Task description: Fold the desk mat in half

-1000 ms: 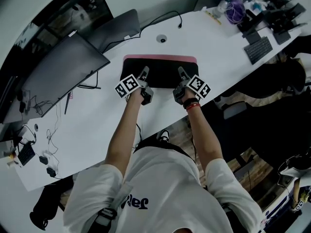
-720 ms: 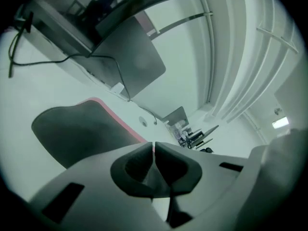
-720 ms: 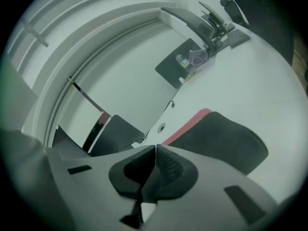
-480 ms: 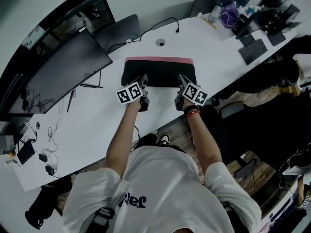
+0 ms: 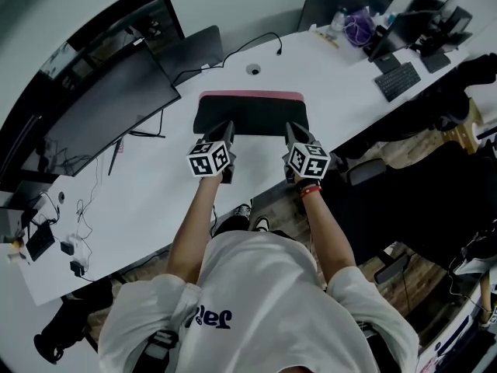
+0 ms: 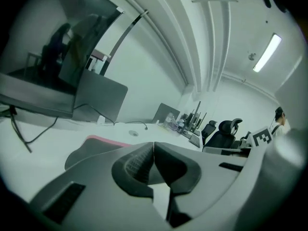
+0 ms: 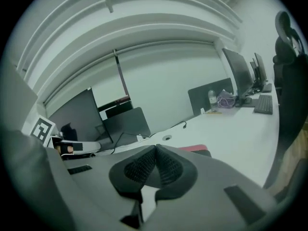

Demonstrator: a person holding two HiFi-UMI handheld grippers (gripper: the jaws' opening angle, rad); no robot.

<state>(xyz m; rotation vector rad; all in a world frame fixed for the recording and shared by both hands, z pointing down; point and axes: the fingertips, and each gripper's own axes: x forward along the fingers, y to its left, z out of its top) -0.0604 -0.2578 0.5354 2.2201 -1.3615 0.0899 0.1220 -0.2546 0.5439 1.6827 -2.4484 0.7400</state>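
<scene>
The desk mat [image 5: 250, 116] lies on the white desk [image 5: 326, 92] as a black rectangle with a pink strip [image 5: 250, 96] along its far edge. My left gripper [image 5: 227, 127] hovers at the mat's near left edge and my right gripper [image 5: 291, 128] at its near right edge. Both point away from me and tilt upward. In the left gripper view the left gripper [image 6: 153, 144] is shut with its pads pressed together and nothing between them; the mat [image 6: 89, 152] shows beyond it. The right gripper [image 7: 156, 148] is likewise shut and empty, and the mat's pink edge [image 7: 195, 148] shows past it.
A dark monitor [image 5: 101, 119] stands at the left and a closed laptop [image 5: 190, 47] behind the mat. A cable runs to a desk grommet [image 5: 253, 69]. A keyboard [image 5: 397, 81] and clutter sit far right. Small devices and wires [image 5: 43, 243] lie at the near left.
Both grippers have drawn back from over the mat to its near edge and tipped upward. Their jaws have closed with nothing in them. The mat has not moved.
</scene>
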